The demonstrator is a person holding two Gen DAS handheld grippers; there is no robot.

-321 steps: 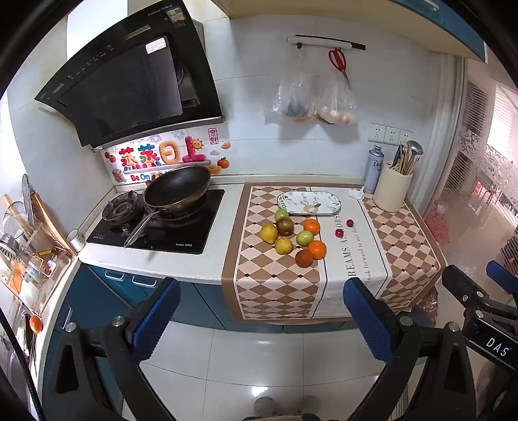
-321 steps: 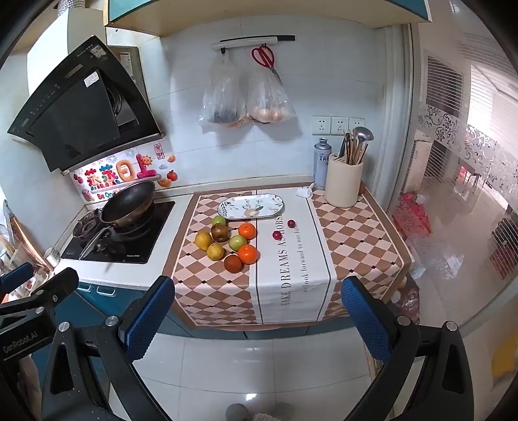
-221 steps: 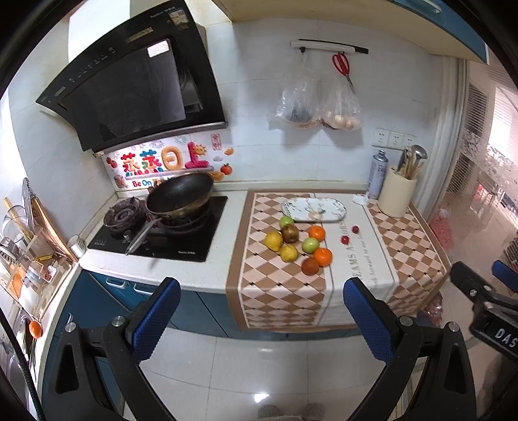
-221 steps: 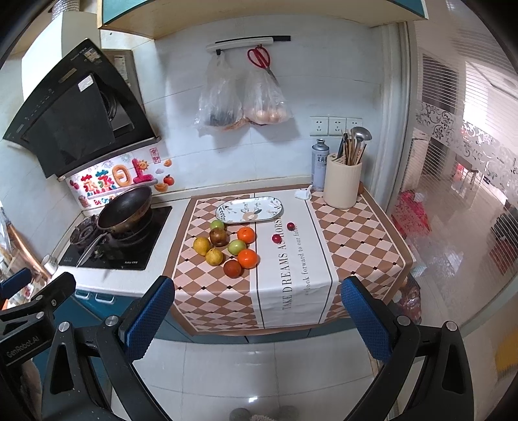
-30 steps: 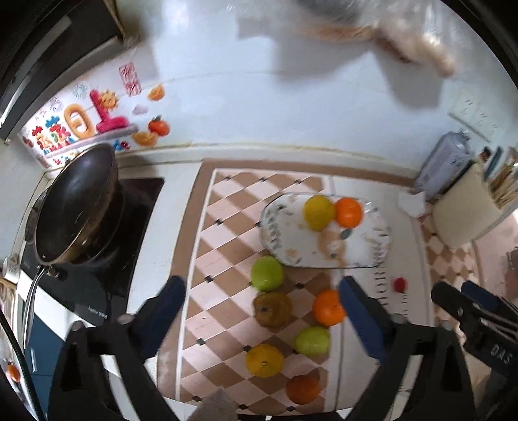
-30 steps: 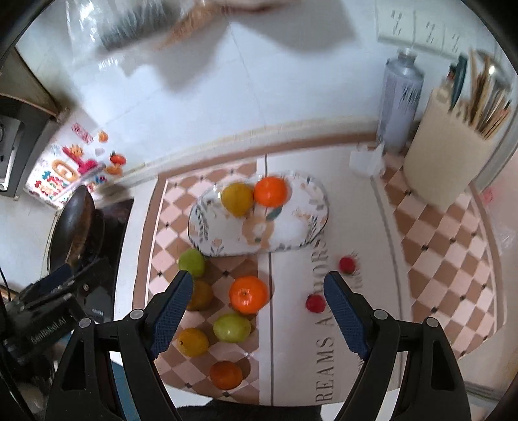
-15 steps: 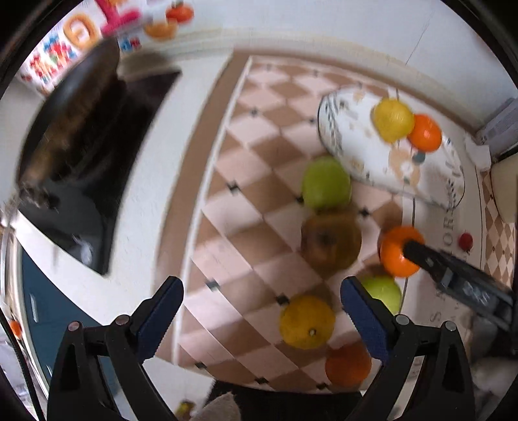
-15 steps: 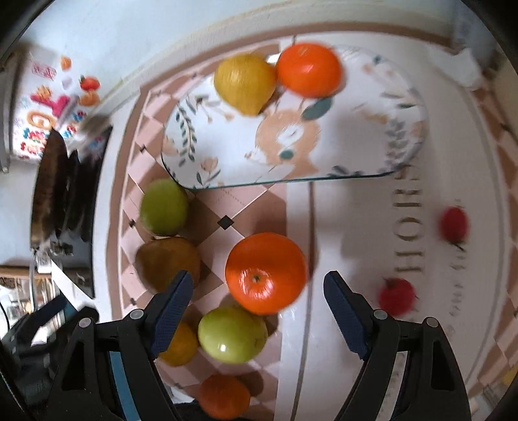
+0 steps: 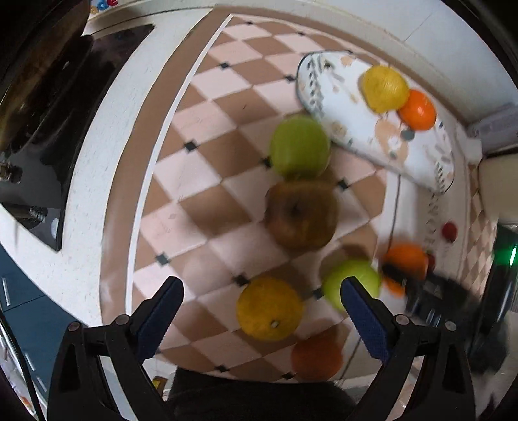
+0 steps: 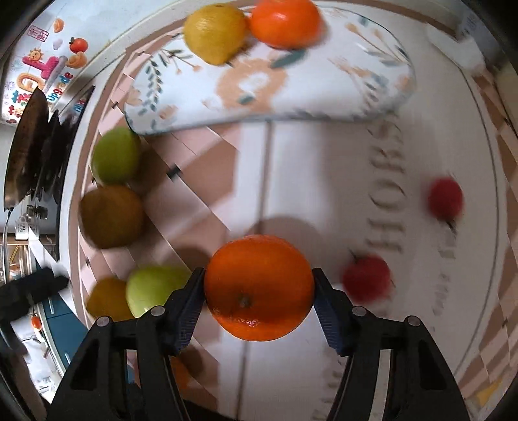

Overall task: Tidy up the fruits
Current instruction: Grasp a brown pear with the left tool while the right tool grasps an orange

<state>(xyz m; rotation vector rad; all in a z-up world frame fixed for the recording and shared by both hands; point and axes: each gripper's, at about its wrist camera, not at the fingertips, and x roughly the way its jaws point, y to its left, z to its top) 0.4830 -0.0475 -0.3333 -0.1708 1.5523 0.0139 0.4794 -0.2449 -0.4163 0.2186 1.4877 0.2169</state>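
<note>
My right gripper (image 10: 259, 293) has its pads against both sides of an orange (image 10: 259, 288) on the runner. The floral plate (image 10: 323, 84) beyond holds a lemon (image 10: 215, 32) and an orange (image 10: 285, 22). My left gripper (image 9: 260, 307) is open, just above a yellow citrus (image 9: 269, 308) that lies between its fingers. A brown pear-like fruit (image 9: 302, 213), a green apple (image 9: 299, 147) and a second green fruit (image 9: 351, 281) lie beyond it. The plate (image 9: 340, 107) also shows in the left wrist view, and the right gripper (image 9: 398, 275) on its orange (image 9: 406, 259).
Two small red fruits (image 10: 365, 280) (image 10: 443, 197) lie right of the held orange. A dark orange (image 9: 315, 356) lies at the near edge. The black hob (image 9: 48, 136) with a pan is to the left. A cream utensil holder (image 9: 498, 187) stands at far right.
Both grippers have dropped closer to the counter. My right gripper has closed in around the orange. My left gripper has moved over the yellow citrus.
</note>
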